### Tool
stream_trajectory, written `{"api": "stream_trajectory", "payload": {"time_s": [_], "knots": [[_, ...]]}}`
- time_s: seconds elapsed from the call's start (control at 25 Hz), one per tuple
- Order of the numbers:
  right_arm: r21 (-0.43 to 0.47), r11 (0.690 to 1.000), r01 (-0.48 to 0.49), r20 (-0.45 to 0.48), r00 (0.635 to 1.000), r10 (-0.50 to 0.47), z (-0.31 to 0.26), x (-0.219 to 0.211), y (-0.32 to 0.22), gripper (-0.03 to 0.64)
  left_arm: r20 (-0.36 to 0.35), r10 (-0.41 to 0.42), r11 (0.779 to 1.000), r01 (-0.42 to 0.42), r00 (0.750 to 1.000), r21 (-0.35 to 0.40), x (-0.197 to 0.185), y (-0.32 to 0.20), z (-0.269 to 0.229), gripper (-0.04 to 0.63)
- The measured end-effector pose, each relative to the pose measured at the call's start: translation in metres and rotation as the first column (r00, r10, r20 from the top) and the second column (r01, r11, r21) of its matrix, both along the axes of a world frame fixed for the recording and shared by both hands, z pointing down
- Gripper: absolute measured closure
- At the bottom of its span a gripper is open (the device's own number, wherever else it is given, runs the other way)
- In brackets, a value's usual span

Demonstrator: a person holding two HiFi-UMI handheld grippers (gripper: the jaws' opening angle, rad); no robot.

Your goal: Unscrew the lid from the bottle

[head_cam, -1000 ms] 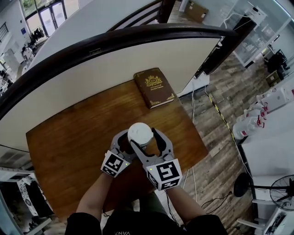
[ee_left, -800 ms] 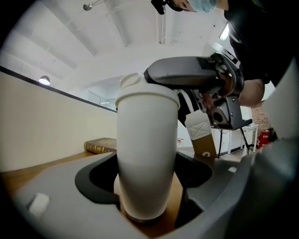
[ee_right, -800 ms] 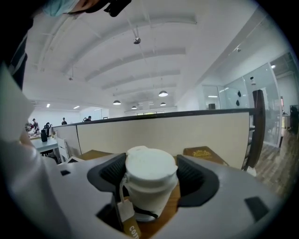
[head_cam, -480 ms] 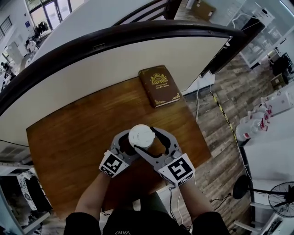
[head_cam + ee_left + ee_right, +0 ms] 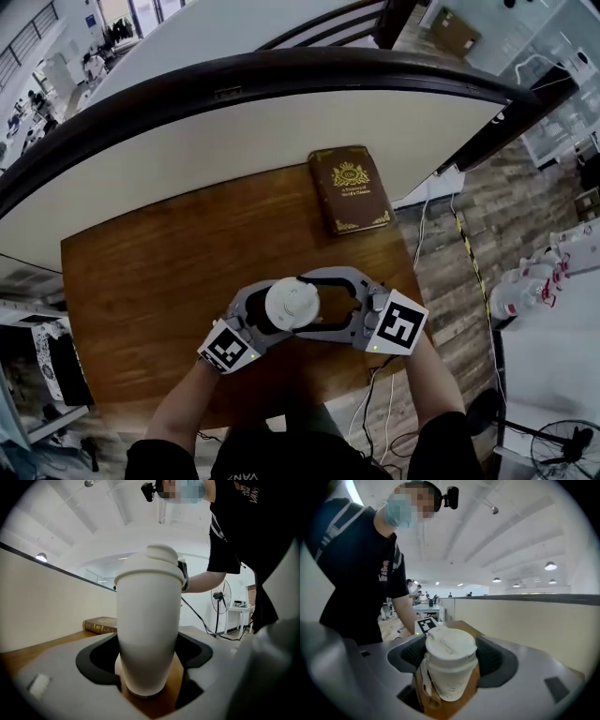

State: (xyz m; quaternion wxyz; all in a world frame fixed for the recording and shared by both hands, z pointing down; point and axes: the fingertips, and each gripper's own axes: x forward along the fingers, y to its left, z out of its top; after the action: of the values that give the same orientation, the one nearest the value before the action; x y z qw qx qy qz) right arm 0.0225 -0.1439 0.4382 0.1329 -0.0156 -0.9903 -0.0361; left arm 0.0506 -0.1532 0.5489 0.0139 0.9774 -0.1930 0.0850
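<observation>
White bottle point(image 5: 292, 304) upright over near middle of the wooden bench point(image 5: 141, 281), just in front of the person. Both tongs are on it from the person's side.

Left tongs point(image 5: 272, 314): closed on the lower body of the bottle. In the left gripper view the dark pads point(image 5: 101, 660) press on the white body from both sides. The bottle's base sits down at the bench surface; can't confirm it touches.

Right tongs point(image 5: 314, 305): come in from the right, lying roughly level, and are set wide around the lid point(image 5: 451, 646). In the right gripper view the lid rim sits between both pads and touches them, so they are gripping the lid. The lid is still on the bottle. It's a white cap with a raised flip piece on top. A white strap point(image 5: 423, 679) hangs down the bottle's side below the lid.

The left tongs' marker cube point(image 5: 425, 624) shows behind the bottle in the right gripper view. The right tongs' marker cube point(image 5: 401, 325) is at the near right edge of the bench.

Brown book point(image 5: 352, 187) with gold print lies flat at far right corner of bench, well apart from the bottle. Cream partition panel point(image 5: 234, 141) with a dark top rail runs behind the bench. Wood-plank floor point(image 5: 450, 234) with cables is to the right.
</observation>
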Motion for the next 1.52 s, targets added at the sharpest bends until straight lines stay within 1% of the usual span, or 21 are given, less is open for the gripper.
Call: {"api": "stream_trajectory", "payload": {"time_s": [0.12,0.2,0.24,0.32,0.44,0.56,0.6,0.68,0.72,0.76,0.8,0.88,0.96,1.0,1.04,1.16,1.28,1.32,1.36,1.48,1.52], "knots": [[0.034,0.982,0.188,-0.063,0.981,-0.186,0.003,0.001,0.004,0.302,-0.003,-0.007,1.0,0.007,1.0,0.002,0.0,0.0,-0.002,0.227],[0.02,0.962,0.272,-0.092,0.959,-0.269,0.003,0.002,0.004,0.302,-0.003,-0.021,1.0,0.021,1.0,-0.004,0.0,0.0,-0.004,0.227],[0.006,0.956,0.293,-0.102,0.951,-0.291,0.004,0.002,0.004,0.302,0.0,-0.025,1.0,0.025,1.0,-0.004,0.0,-0.001,-0.003,0.227],[-0.026,0.957,0.289,-0.113,0.95,-0.29,0.005,0.0,0.003,0.302,-0.004,-0.04,0.999,0.04,0.999,-0.015,-0.001,-0.002,-0.003,0.227],[-0.042,0.979,0.199,-0.095,0.975,-0.202,0.003,0.001,0.003,0.302,-0.024,-0.064,0.998,0.064,0.998,-0.019,-0.001,-0.003,-0.007,0.227],[-0.051,0.998,0.04,-0.02,0.999,-0.041,-0.011,0.007,0.004,0.302,-0.036,-0.078,0.997,0.077,0.996,-0.026,-0.002,-0.003,-0.007,0.227],[-0.056,0.998,-0.025,0.019,0.999,0.026,-0.019,0.009,0.003,0.301,-0.037,-0.08,0.997,0.079,0.996,-0.027,-0.003,-0.003,-0.006,0.227],[-0.043,0.986,-0.162,0.077,0.983,0.165,-0.03,0.015,0.001,0.301,-0.029,-0.081,0.996,0.08,0.996,-0.029,-0.003,-0.004,-0.005,0.227],[-0.028,0.971,-0.238,0.096,0.966,0.24,-0.033,0.018,0.0,0.301,-0.025,-0.083,0.996,0.082,0.996,-0.033,-0.004,-0.003,-0.005,0.227],[-0.015,0.947,-0.32,0.112,0.941,0.319,-0.033,0.02,0.0,0.301,-0.022,-0.087,0.996,0.086,0.996,-0.038,-0.004,-0.003,-0.005,0.227],[-0.009,0.916,-0.401,0.126,0.908,0.399,-0.032,0.021,0.0,0.301,-0.018,-0.089,0.995,0.089,0.996,-0.04,-0.004,-0.003,-0.004,0.227],[-0.02,0.838,-0.545,0.146,0.828,0.542,-0.025,0.023,0.002,0.296,0.004,-0.085,0.996,0.085,0.996,-0.022,-0.005,-0.001,0.0,0.227],[-0.053,0.759,-0.649,0.162,0.744,0.648,-0.02,0.024,0.004,0.282,0.018,-0.089,0.996,0.089,0.996,-0.009,-0.005,0.0,0.003,0.227],[-0.065,0.729,-0.681,0.171,0.712,0.681,-0.019,0.023,0.005,0.275,0.018,-0.097,0.995,0.098,0.995,-0.008,-0.005,-0.001,0.003,0.227],[-0.07,0.709,-0.702,0.178,0.69,0.701,-0.018,0.02,0.007,0.27,0.016,-0.106,0.994,0.106,0.994,-0.01,-0.005,-0.001,0.003,0.227],[-0.059,0.664,-0.746,0.174,0.647,0.742,-0.013,0.013,0.012,0.264,0.012,-0.13,0.991,0.131,0.991,-0.007,-0.003,-0.001,0.002,0.227],[-0.077,0.58,-0.811,0.141,0.567,0.811,-0.004,0.014,0.009,0.261,0.007,-0.163,0.987,0.163,0.987,-0.002,-0.004,-0.001,0.002,0.227],[-0.081,0.56,-0.824,0.135,0.548,0.826,-0.002,0.014,0.007,0.261,0.007,-0.174,0.985,0.174,0.985,-0.005,-0.004,-0.001,0.003,0.227],[-0.07,0.552,-0.831,0.136,0.541,0.83,-0.002,0.011,0.006,0.261,0.008,-0.182,0.983,0.183,0.983,-0.007,-0.004,-0.001,0.003,0.227],[-0.017,0.561,-0.828,0.127,0.554,0.822,-0.003,0.001,0.004,0.261,0.008,-0.192,0.981,0.192,0.981,-0.003,-0.004,-0.001,0.001,0.227],[-0.011,0.558,-0.829,0.117,0.554,0.824,-0.003,0.0,0.003,0.262,0.007,-0.192,0.981,0.192,0.981,-0.004,-0.004,0.0,0.001,0.228]]}}
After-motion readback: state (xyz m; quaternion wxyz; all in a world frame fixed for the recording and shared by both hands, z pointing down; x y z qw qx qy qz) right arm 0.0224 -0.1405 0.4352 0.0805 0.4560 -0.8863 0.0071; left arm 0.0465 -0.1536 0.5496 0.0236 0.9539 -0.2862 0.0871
